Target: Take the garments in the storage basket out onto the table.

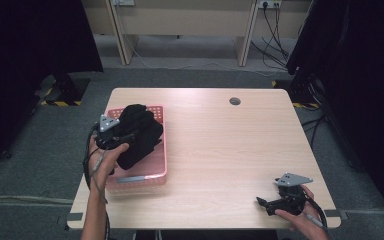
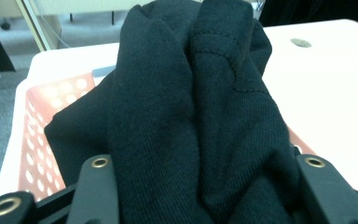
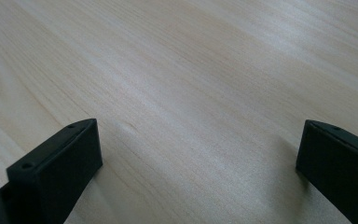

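The left gripper (image 1: pixel 117 131) holds a bunched black garment (image 2: pixel 191 116) between its jaws, above the pink basket (image 1: pixel 157 172). Most of the cloth hangs beyond and below the jaws, some of it draping into the basket.

Risks:
- The grip takes a thick fold only; loose layers may slip out under their own weight.
- Trailing cloth may catch the basket rim and drag the basket across the tabletop (image 1: pixel 220 145).

The right gripper (image 1: pixel 275 202) rests low over bare tabletop, jaws wide, nothing between them.

Black jaws with brass rivets, grey three-cornered plates, trailing cables.
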The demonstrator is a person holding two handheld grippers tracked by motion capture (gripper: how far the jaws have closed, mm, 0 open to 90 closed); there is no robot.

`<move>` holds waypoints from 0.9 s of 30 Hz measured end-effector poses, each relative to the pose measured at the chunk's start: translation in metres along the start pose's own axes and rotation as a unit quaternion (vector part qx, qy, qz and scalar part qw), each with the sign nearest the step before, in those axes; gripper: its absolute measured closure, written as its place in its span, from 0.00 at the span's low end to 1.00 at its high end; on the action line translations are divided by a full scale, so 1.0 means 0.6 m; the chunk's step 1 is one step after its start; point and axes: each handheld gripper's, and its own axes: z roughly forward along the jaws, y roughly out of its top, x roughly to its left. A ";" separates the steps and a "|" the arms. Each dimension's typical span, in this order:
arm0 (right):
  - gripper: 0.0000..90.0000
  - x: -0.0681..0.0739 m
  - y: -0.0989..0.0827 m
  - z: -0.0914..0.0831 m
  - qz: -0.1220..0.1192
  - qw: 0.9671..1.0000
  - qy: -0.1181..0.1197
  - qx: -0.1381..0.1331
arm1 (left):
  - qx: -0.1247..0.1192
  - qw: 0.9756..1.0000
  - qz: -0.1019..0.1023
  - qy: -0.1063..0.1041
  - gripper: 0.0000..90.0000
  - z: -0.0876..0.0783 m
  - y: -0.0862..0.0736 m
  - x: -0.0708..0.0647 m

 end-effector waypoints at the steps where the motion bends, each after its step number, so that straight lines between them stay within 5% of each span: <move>1: 0.00 0.000 0.000 0.000 0.000 1.000 0.000 0.000 | -0.003 1.000 0.002 0.000 0.53 -0.003 0.001 -0.001; 27: 0.00 0.000 0.000 0.000 0.000 1.000 0.000 0.000 | -0.051 0.997 0.031 -0.045 0.53 -0.055 0.039 -0.059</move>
